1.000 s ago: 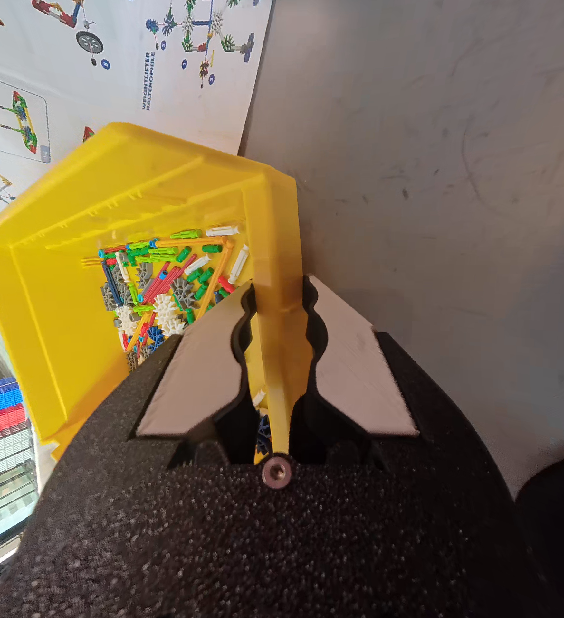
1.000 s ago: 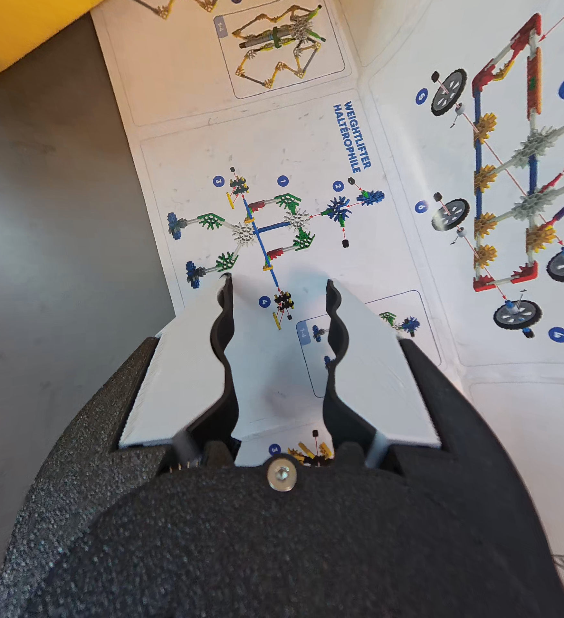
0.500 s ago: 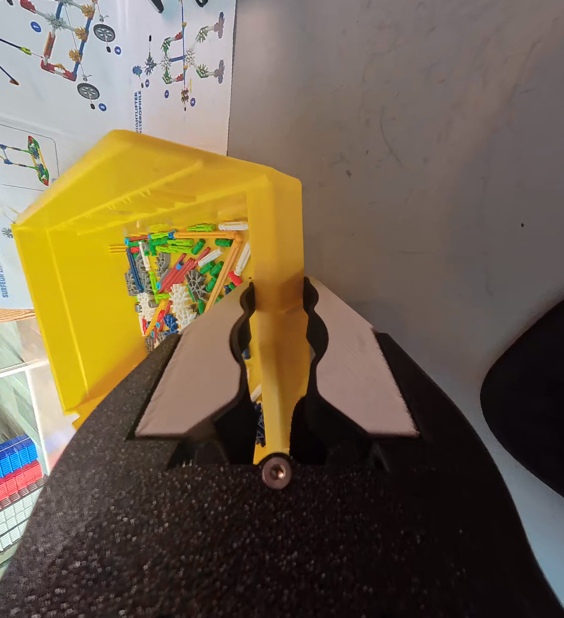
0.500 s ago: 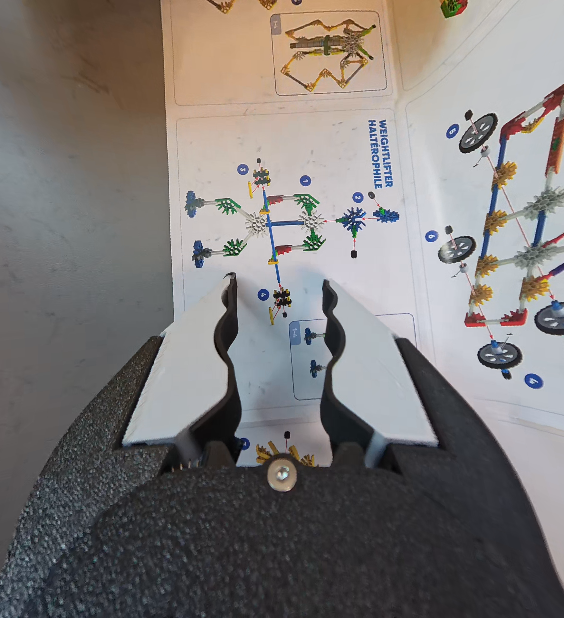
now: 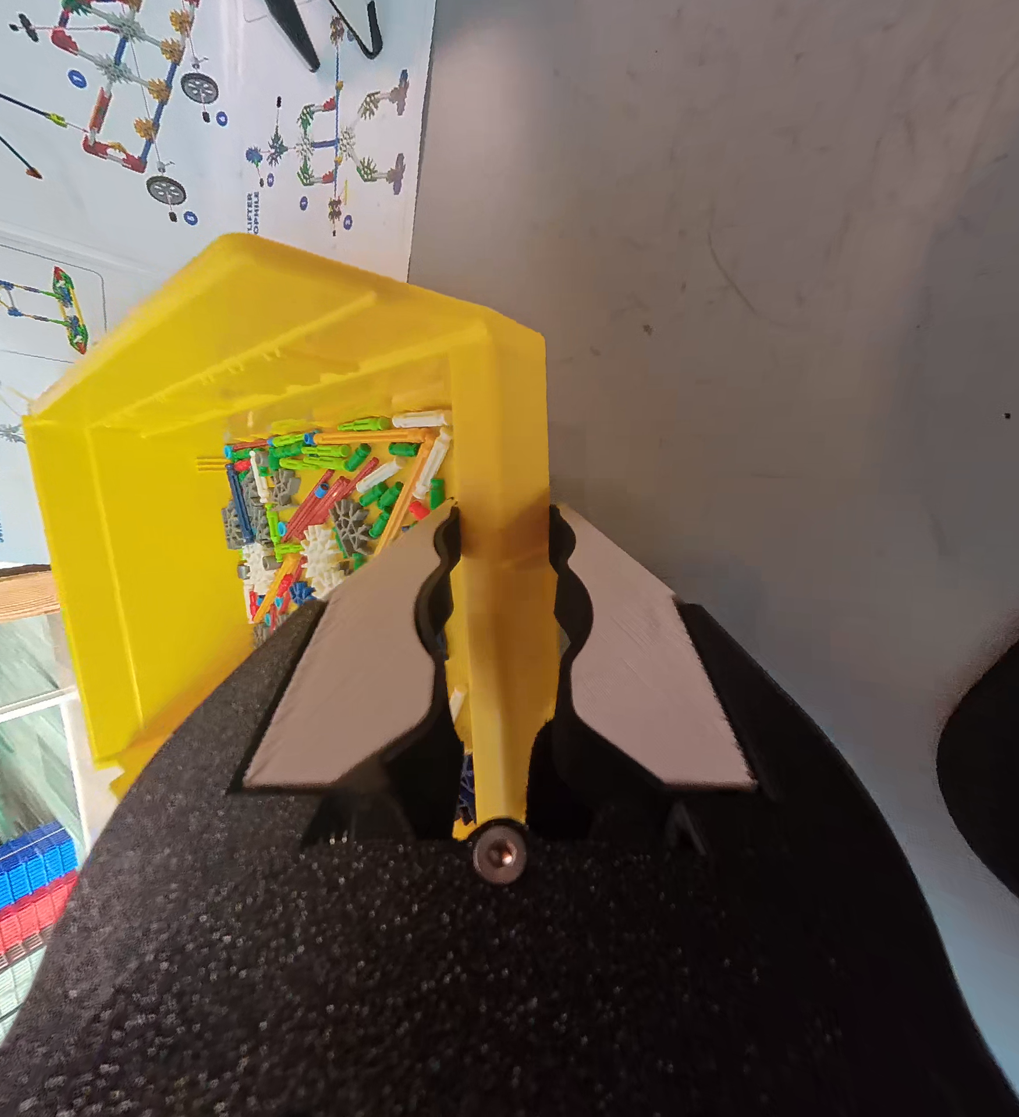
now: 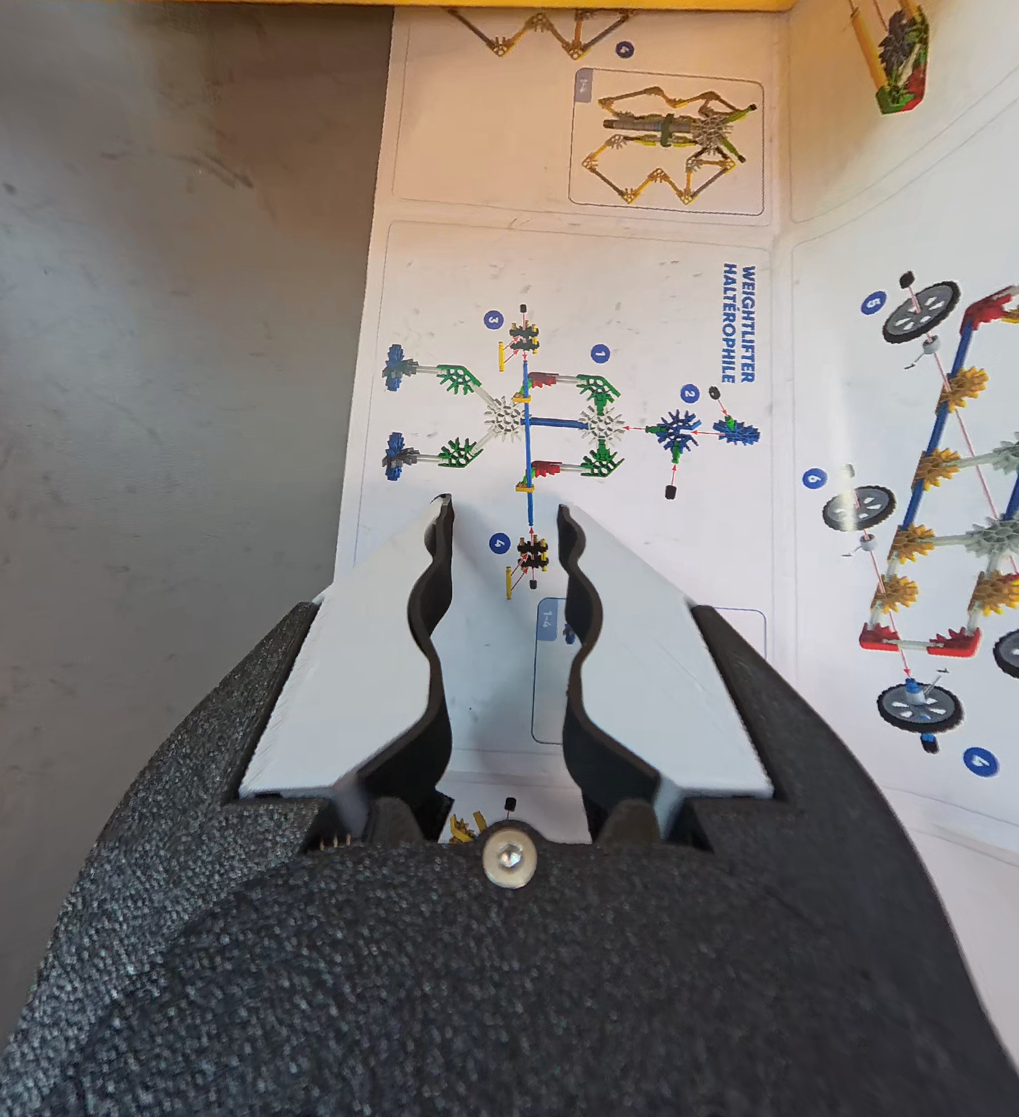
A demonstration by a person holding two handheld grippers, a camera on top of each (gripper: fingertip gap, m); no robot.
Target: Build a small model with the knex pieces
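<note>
Left wrist view: left gripper clamping yellow bin wall, colourful toy pieces inside, left of jaws; right gripper gaping, empty, over instruction sheet.

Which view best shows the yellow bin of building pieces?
The left wrist view: the yellow bin fills it, pieces visible inside, wall between the jaws. The right wrist view shows only a yellow strip at its top edge.

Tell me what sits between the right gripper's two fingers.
Nothing is held: the right gripper is open, and the right wrist view shows only the white instruction sheet in its gap, beside the grey tabletop.
</note>
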